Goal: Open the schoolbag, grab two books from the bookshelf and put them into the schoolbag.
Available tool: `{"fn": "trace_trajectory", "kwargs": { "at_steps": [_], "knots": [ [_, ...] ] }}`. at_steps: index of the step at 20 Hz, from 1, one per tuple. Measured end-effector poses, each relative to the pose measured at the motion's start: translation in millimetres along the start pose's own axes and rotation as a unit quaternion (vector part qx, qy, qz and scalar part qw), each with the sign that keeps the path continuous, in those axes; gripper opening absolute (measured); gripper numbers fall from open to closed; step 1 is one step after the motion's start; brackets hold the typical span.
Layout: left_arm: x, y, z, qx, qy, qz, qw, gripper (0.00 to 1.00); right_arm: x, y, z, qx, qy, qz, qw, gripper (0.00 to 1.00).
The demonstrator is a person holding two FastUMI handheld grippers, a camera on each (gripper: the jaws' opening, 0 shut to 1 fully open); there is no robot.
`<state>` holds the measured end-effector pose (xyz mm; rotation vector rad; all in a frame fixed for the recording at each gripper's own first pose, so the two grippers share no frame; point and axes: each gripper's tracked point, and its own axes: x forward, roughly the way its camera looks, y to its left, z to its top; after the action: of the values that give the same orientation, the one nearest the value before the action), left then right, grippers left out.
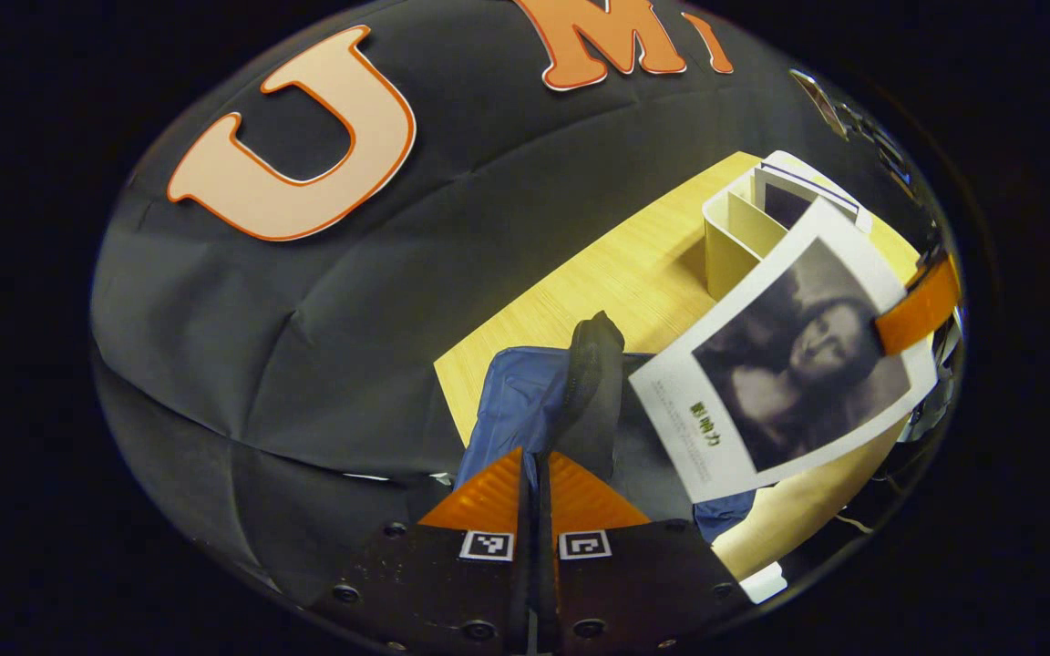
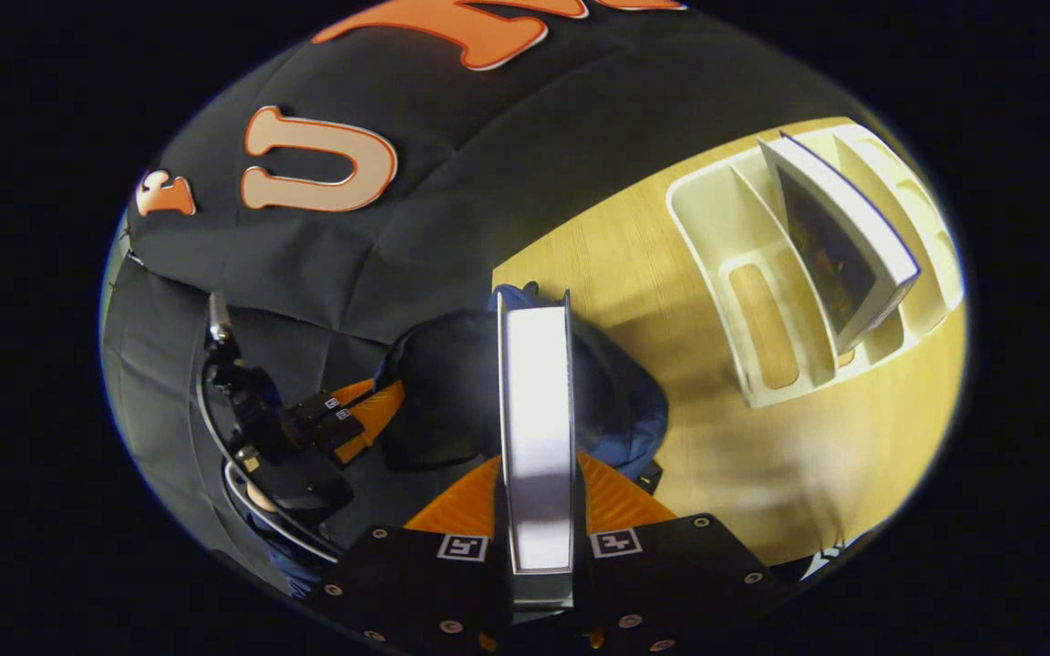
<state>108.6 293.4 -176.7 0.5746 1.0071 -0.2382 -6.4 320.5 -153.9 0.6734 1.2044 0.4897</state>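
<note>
The blue schoolbag [image 1: 511, 401] lies on the wooden table, and its black handle [image 1: 593, 364] sticks up. My left gripper [image 1: 534, 460] is shut on the bag's rim, holding the mouth open. In the right gripper view the same left gripper [image 2: 368, 410] sits at the left edge of the dark opening [image 2: 447, 392]. My right gripper [image 2: 539, 465] is shut on a white book [image 2: 536, 401], seen edge-on right over the opening. In the left gripper view the book's cover [image 1: 780, 364] carries a dark portrait photo, with an orange finger [image 1: 921, 310] pinching its far edge. A second book [image 2: 839, 241] stands in the cream bookshelf [image 2: 762, 364].
The bookshelf [image 1: 735, 232] stands at the table's far end, beyond the bag, with several slots. Bare wooden tabletop [image 2: 762, 474] lies between the bag and the shelf. Black booth cloth hangs behind the table's edge. A cable runs from the left gripper's body [image 2: 252, 456].
</note>
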Motion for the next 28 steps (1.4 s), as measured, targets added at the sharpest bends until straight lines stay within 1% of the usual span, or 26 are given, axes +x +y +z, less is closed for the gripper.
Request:
{"fn": "trace_trajectory", "kwargs": {
  "at_steps": [1, 3, 6, 9, 10, 13, 18, 22, 23, 24, 25, 26, 27, 28],
  "knots": [
    [-0.9, 0.2, 0.9, -0.002, -0.005, 0.000, 1.000, 0.04, 12.8, 0.0, 0.8, 0.006, -0.017, -0.003, 1.000, 0.26],
    [-3.5, -5.1, 1.9, -0.008, -0.011, -0.005, 1.000, 0.04, 41.4, 0.9, -0.9, 0.020, -0.028, -0.005, 0.999, 0.26],
    [-6.2, -16.4, 0.7, -0.012, -0.019, -0.012, 1.000, 0.04, 79.1, 6.2, -9.5, 0.065, -0.027, 0.009, 0.997, 0.26],
    [-6.7, -22.2, -2.2, 0.000, -0.021, -0.014, 1.000, 0.04, 109.0, 11.7, -16.7, 0.082, -0.024, 0.020, 0.996, 0.26],
    [-7.1, -27.9, -2.0, -0.003, -0.024, -0.024, 0.999, 0.04, 118.4, 12.3, -20.7, 0.089, -0.024, 0.022, 0.995, 0.26],
    [-11.2, -44.3, -2.1, 0.014, -0.033, -0.041, 0.998, 0.04, 147.8, 16.2, -26.7, 0.110, -0.021, 0.037, 0.993, 0.26],
    [-8.2, -53.2, -7.6, 0.047, -0.041, -0.043, 0.997, 0.04, 184.8, 16.9, -18.5, 0.123, -0.037, 0.061, 0.990, 0.25],
    [-3.1, -57.0, -17.9, 0.044, -0.039, -0.047, 0.997, 0.04, 210.8, 16.6, -14.3, 0.142, -0.042, 0.080, 0.986, 0.27],
    [-1.5, -58.4, -20.9, 0.039, -0.036, -0.047, 0.997, 0.04, 218.6, 20.3, -13.0, 0.151, -0.038, 0.091, 0.984, 0.18],
    [-0.1, -60.3, -22.4, 0.035, -0.034, -0.049, 0.998, 0.04, 219.3, 20.7, -14.9, 0.161, -0.031, 0.100, 0.981, 0.30],
    [-1.3, -63.7, -23.7, 0.031, -0.031, -0.050, 0.998, 0.04, 226.0, 17.9, -18.8, 0.167, -0.021, 0.091, 0.981, 0.33],
    [-1.0, -66.0, -23.9, 0.025, -0.026, -0.052, 0.998, 0.04, 234.7, 16.4, -27.4, 0.166, 0.002, 0.075, 0.983, 0.19],
    [0.4, -63.0, -24.5, 0.016, -0.022, -0.050, 0.998, 0.04, 233.3, 15.9, -33.4, 0.162, 0.019, 0.065, 0.984, 0.39],
    [1.8, -58.6, -25.9, 0.009, -0.020, -0.048, 0.999, 0.04, 232.7, 12.6, -41.4, 0.160, 0.035, 0.052, 0.985, 0.42]
  ]
}}
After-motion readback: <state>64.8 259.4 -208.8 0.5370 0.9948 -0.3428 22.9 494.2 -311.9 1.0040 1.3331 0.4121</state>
